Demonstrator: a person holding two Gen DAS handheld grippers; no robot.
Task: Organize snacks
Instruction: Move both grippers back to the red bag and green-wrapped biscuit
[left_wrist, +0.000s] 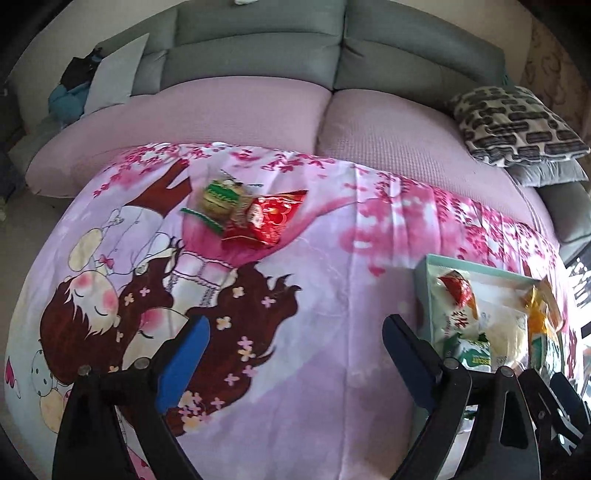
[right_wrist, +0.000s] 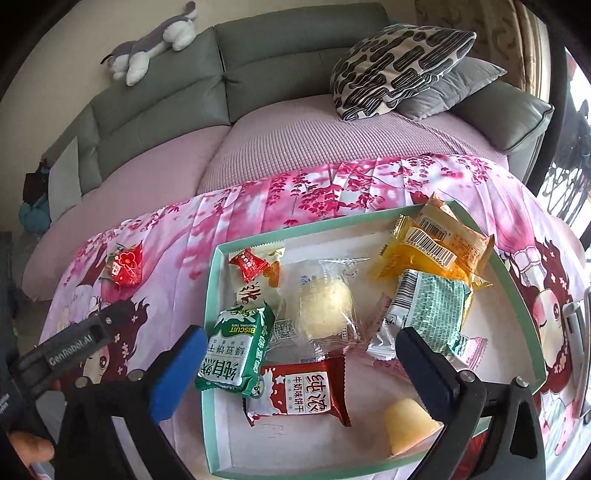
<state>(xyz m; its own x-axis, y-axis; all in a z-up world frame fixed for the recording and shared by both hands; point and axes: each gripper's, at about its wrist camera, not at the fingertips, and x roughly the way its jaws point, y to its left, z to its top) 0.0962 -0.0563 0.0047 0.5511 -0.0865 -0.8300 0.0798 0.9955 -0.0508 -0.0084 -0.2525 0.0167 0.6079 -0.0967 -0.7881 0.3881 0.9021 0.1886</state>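
Note:
A shallow teal-rimmed box (right_wrist: 218, 295) lies on a pink cartoon cloth and holds several snack packs: a green biscuit pack (right_wrist: 236, 354), a red biscuit pack (right_wrist: 306, 391), a clear-wrapped bun (right_wrist: 325, 306), orange packs (right_wrist: 436, 247) and a yellow jelly cup (right_wrist: 406, 428). My right gripper (right_wrist: 299, 373) is open and empty just above the box. My left gripper (left_wrist: 295, 354) is open and empty over the cloth. Ahead of it lie a green-labelled snack (left_wrist: 221, 199) and a red packet (left_wrist: 273, 218). The box (left_wrist: 424, 280) shows at its right.
The cloth (left_wrist: 314, 369) covers a table in front of a sofa with a pink cover (left_wrist: 240, 114). A patterned pillow (right_wrist: 399, 62) and a grey pillow lie at the sofa's right. A plush toy (right_wrist: 155, 44) rests on the backrest. The left gripper's body (right_wrist: 66, 350) sits left of the box.

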